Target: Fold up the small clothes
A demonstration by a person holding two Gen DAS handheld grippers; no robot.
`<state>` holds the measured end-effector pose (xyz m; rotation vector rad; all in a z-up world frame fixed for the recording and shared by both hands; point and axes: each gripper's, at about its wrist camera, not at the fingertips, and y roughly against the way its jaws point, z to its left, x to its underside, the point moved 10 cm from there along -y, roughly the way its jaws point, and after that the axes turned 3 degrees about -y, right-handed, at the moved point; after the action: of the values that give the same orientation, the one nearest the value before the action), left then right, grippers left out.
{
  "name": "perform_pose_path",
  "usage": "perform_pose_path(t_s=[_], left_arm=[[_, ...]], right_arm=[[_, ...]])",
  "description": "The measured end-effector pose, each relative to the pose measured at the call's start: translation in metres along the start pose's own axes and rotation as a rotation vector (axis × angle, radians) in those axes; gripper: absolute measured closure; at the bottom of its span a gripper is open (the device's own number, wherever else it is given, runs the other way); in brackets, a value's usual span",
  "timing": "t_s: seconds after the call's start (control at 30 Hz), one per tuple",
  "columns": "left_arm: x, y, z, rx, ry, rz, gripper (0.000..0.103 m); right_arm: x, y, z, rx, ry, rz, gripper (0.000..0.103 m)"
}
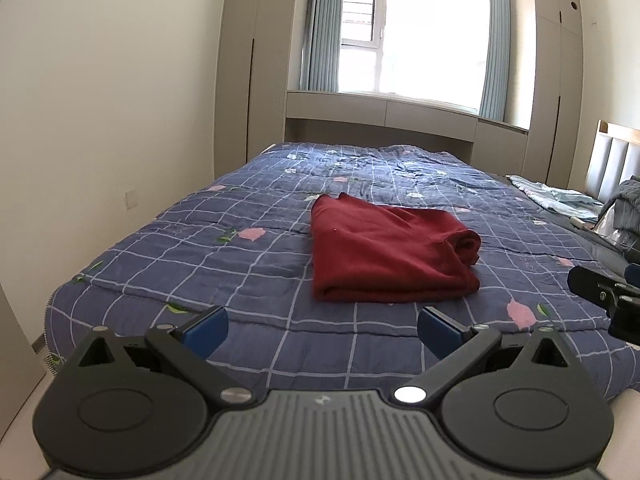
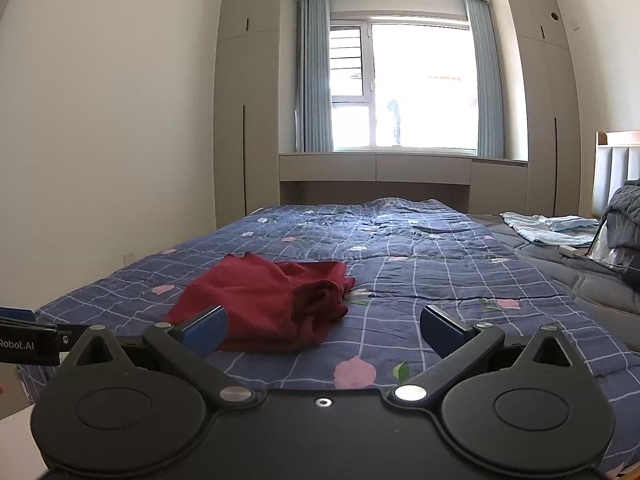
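A dark red garment (image 1: 384, 252) lies folded into a rough rectangle on the blue checked quilt (image 1: 200, 248), its right end rolled up. My left gripper (image 1: 322, 332) hovers open just short of its near edge, nothing between the blue pads. In the right wrist view the same red garment (image 2: 272, 300) lies ahead and left, bunched at its right end. My right gripper (image 2: 324, 332) is open and empty above the quilt (image 2: 440, 280), its left fingertip (image 2: 206, 330) overlapping the cloth's near corner in the picture. The right gripper's body (image 1: 608, 296) shows at the left view's right edge.
The bed runs toward a window (image 2: 404, 84) with low cabinets below it. Light blue cloth (image 2: 548, 228) and a grey bundle (image 2: 624, 216) lie at the headboard end on the right. A wall (image 1: 100, 120) borders the bed's left side. The left gripper's body (image 2: 28, 340) shows at far left.
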<state>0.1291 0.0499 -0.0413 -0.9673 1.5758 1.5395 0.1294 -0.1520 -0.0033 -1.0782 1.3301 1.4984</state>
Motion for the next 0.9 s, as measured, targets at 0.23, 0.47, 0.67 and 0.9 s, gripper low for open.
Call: perform_pose_path(t_s=[0.23,0.47,0.67,0.9], left_arm=[[0.0019,0.0005,0.0005,-0.001,0.008,0.004,0.0],[0.0028,0.001,-0.0003,0.001,0.002,0.009,0.0],[0.0024,0.0001,-0.0004,0.002,0.01,0.015,0.0],[0.0039,-0.0003,-0.0004,0.002,0.012,0.019,0.0]], right_arm=[[0.0025,0.0002,0.0006,-0.008,0.005,0.009,0.001],[0.0035,0.0008,-0.0006,-0.007,0.001,0.014,0.001],[0.0041,0.0008,-0.0019,-0.006,-0.004,0.015,0.001],[0.0044,0.0007,-0.0021,-0.006,-0.004,0.017,0.001]])
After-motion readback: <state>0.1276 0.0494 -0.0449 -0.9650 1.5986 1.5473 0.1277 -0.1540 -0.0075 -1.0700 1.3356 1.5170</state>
